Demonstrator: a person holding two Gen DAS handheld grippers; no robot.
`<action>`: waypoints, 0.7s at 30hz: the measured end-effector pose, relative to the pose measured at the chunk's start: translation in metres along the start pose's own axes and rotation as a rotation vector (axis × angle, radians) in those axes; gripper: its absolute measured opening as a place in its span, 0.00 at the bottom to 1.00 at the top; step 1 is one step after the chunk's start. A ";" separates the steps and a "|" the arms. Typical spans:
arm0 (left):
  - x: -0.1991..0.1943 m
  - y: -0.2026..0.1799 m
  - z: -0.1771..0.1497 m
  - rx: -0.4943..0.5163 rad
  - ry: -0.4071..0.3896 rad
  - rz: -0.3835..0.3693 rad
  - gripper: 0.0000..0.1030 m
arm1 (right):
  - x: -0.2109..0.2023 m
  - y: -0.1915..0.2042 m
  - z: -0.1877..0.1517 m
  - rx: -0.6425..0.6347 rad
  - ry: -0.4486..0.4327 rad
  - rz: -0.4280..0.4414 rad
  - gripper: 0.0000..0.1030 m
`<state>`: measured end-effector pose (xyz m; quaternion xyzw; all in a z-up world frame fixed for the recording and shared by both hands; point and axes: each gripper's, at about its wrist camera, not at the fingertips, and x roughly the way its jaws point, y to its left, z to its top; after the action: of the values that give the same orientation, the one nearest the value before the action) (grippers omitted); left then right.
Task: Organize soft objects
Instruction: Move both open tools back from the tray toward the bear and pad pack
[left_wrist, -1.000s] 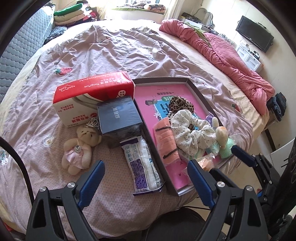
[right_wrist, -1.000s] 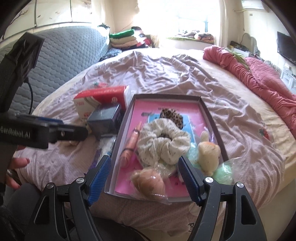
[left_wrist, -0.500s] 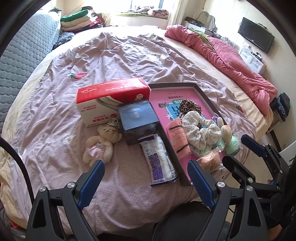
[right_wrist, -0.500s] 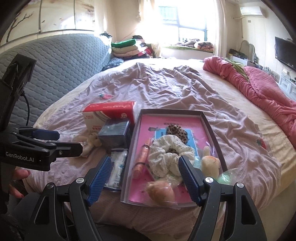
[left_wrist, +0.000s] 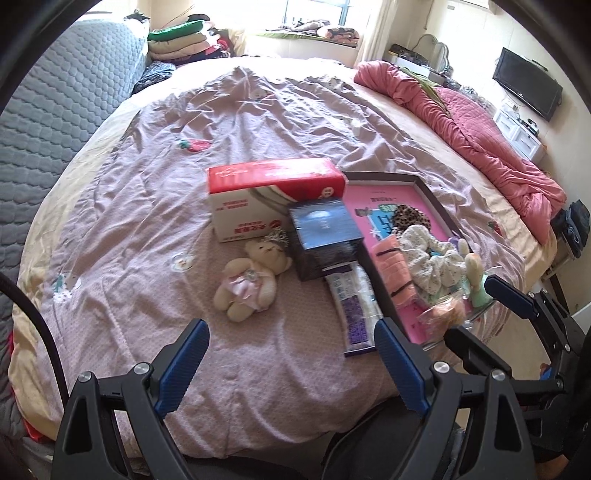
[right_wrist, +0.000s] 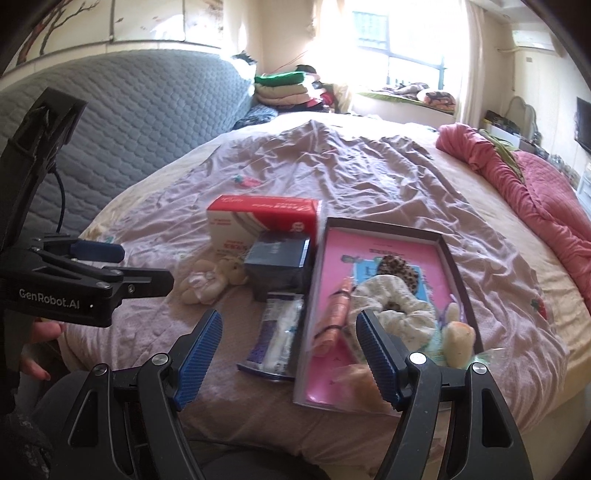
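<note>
Left gripper (left_wrist: 291, 354) hangs over the near edge of the bed (left_wrist: 147, 206), jaws spread wide, nothing between them; bare mauve sheet lies under and ahead of it. Right gripper (right_wrist: 290, 354) also stands apart and empty, above the near end of the tray (right_wrist: 456, 258), its right finger overlapping a wrapped peach-coloured soft piece (right_wrist: 360, 374) in that view. The bear toy (left_wrist: 251, 280) lies on the sheet, outside the tray, just left of the dark blue box (left_wrist: 323, 232) and in front of the red-and-white tissue box (left_wrist: 273, 195); a flat purple-and-white packet (left_wrist: 352, 302) lies along the tray's left wall. Inside the tray: a rolled orange cloth (left_wrist: 395, 273) with black bands, a white floral scrunchie (left_wrist: 432, 258), a leopard scrunchie (left_wrist: 410, 218) behind it, and small pastel plush pieces (left_wrist: 474, 273) at the right wall. The tray's near corner reaches the mattress edge. Open room: wide clear sheet to the left of the tissue box and behind all items; a red quilt (left_wrist: 476, 129) bunched along the far right side; grey padded headboard (left_wrist: 55, 103) on the left. Legible writing: "GenRobot.AI" on the left tool's side in the right view; tissue box print is Chinese, not readable; tray liner text too small.
</note>
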<state>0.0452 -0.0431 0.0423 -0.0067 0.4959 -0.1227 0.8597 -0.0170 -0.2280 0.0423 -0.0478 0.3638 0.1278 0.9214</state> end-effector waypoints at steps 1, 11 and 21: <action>0.000 0.003 -0.001 -0.004 0.002 0.002 0.88 | 0.002 0.005 0.000 -0.010 0.006 0.004 0.74; 0.008 0.027 -0.011 -0.042 0.023 0.014 0.88 | 0.019 0.028 0.000 -0.057 0.061 0.027 0.74; 0.028 0.050 -0.019 -0.072 0.060 0.020 0.88 | 0.050 0.044 -0.003 -0.077 0.144 0.034 0.74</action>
<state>0.0523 0.0013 0.0025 -0.0289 0.5254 -0.0964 0.8449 0.0039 -0.1764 0.0064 -0.0862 0.4248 0.1538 0.8879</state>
